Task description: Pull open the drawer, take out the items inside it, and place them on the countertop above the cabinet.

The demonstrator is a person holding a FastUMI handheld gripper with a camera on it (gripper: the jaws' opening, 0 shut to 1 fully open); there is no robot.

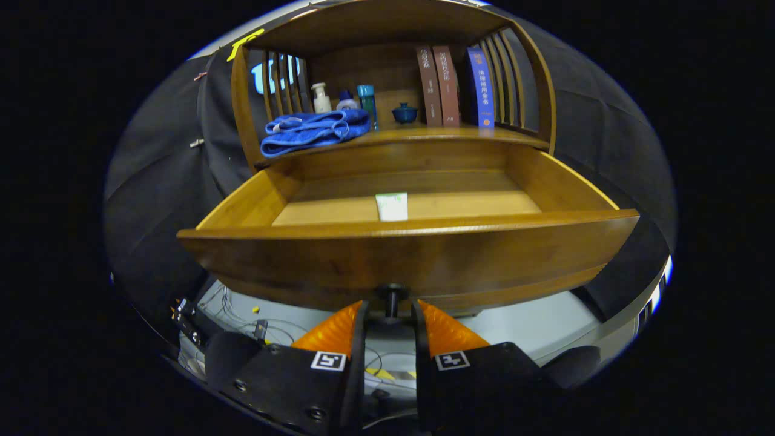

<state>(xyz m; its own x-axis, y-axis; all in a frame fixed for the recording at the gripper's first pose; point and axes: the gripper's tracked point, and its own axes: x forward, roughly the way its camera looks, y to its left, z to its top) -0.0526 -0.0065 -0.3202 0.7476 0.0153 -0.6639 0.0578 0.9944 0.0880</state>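
While the drawer (405, 254) stands pulled well out below the table (424, 136) (books, bottles and a blue towel (315, 130) sit there), a white packet (392, 206) lies inside, and the fingers (390, 315) flank its knob (392, 300), narrowly parted.

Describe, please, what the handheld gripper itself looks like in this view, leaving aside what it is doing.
The gripper has two wedge-shaped fingers tapering toward their tips. Each sits on a bulky black body with visible screw heads, and each body carries a small square black-and-white marker near the finger's base. No cable on the gripper itself can be made out.
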